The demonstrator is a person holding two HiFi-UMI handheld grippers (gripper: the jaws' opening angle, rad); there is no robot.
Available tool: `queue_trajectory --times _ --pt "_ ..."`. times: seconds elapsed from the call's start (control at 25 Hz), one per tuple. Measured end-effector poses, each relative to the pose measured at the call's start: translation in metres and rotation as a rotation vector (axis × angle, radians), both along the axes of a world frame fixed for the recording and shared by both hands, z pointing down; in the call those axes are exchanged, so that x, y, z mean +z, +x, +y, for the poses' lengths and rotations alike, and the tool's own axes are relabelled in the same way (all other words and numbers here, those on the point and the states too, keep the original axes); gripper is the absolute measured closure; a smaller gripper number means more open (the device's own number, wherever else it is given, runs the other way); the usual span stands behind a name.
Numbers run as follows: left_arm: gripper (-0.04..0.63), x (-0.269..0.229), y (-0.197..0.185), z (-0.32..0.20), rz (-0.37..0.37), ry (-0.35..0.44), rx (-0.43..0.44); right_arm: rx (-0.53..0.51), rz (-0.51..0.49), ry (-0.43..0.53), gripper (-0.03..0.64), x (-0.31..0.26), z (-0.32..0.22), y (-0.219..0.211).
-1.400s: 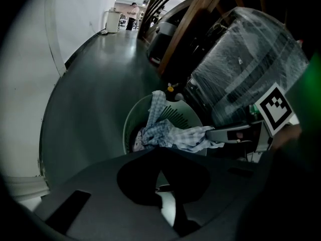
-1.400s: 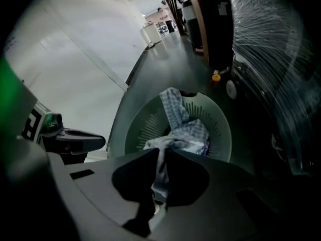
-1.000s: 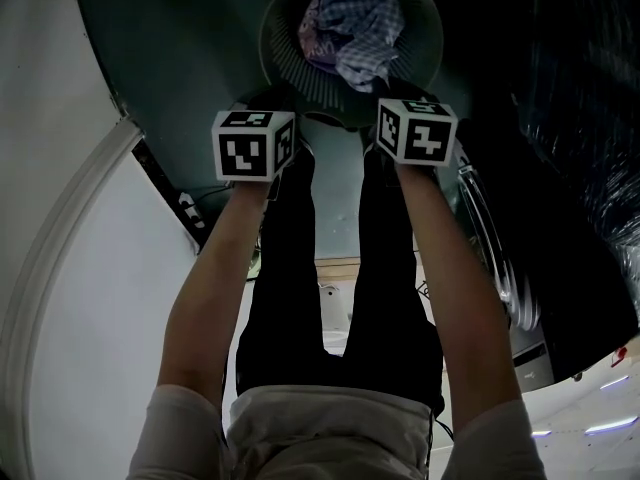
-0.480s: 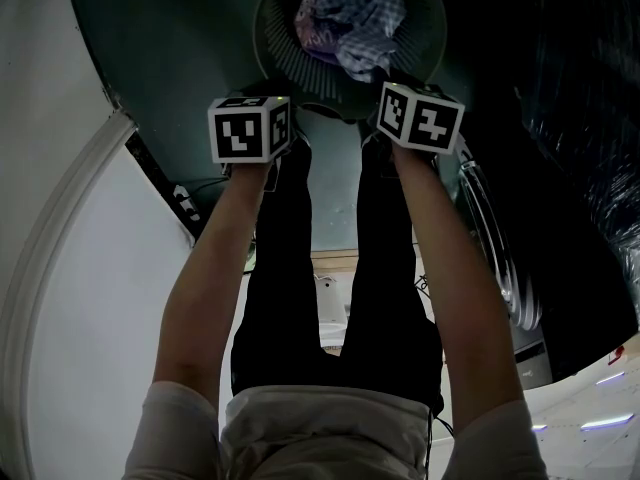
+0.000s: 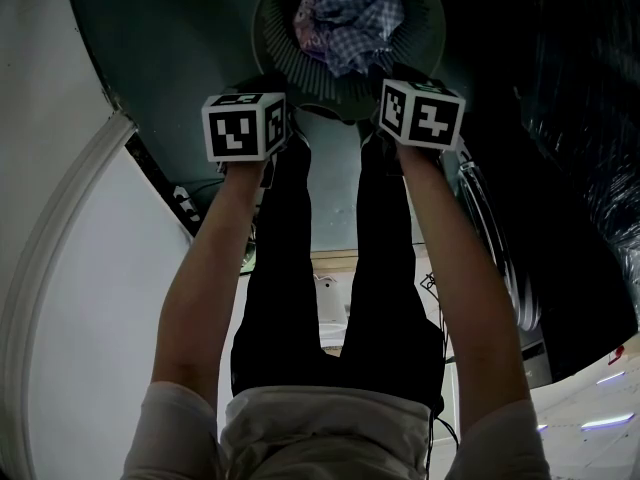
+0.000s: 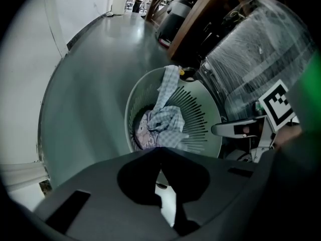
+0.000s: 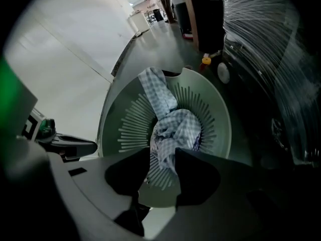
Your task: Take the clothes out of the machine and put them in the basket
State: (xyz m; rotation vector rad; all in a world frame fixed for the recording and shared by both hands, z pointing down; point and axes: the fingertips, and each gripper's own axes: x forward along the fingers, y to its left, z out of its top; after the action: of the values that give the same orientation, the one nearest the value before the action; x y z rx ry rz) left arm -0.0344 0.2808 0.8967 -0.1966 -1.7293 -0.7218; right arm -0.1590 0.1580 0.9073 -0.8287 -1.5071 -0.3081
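Observation:
A pale round slatted laundry basket [image 5: 270, 53] stands on the floor beyond both grippers. Checked blue-and-white clothes [image 5: 350, 18] lie heaped in it, one piece draped up its far wall [image 7: 153, 92]. My left gripper [image 5: 250, 118] hovers over the near left rim; in the left gripper view its jaws [image 6: 160, 152] meet at the tips with nothing between them. My right gripper [image 5: 415, 103] hangs over the near right rim. Its jaws [image 7: 163, 157] have just been opening and stand apart. The clothes [image 7: 173, 129] show through the gap, lying in the basket, with no jaw touching them.
A washing machine with a round chrome-ringed door [image 5: 490, 248] stands to the right, close to the basket. A white wall [image 5: 60, 268] curves along the left. The person's dark-trousered legs [image 5: 330, 268] stand just behind the grippers. A small yellow object [image 7: 205, 60] lies beyond the basket.
The end of checked cloth that hung at the basket's near rim by my right gripper now lies inside the basket. Both hands have barely shifted.

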Motion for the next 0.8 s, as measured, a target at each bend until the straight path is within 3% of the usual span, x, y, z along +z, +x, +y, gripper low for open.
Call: queue_trajectory --times 0.6,0.68,0.8 --pt "0.575 -0.001 0.001 -0.005 0.008 -0.002 -0.007 -0.069 0.043 0.022 0.457 0.002 -0.007 0.024" --pt "0.575 -0.002 0.001 -0.004 0.006 -0.013 -0.013 -0.083 0.043 0.027 0.494 0.001 -0.009 0.027" --pt "0.575 -0.003 0.000 -0.002 0.003 -0.028 -0.021 -0.100 0.057 0.005 0.607 0.000 -0.011 0.035"
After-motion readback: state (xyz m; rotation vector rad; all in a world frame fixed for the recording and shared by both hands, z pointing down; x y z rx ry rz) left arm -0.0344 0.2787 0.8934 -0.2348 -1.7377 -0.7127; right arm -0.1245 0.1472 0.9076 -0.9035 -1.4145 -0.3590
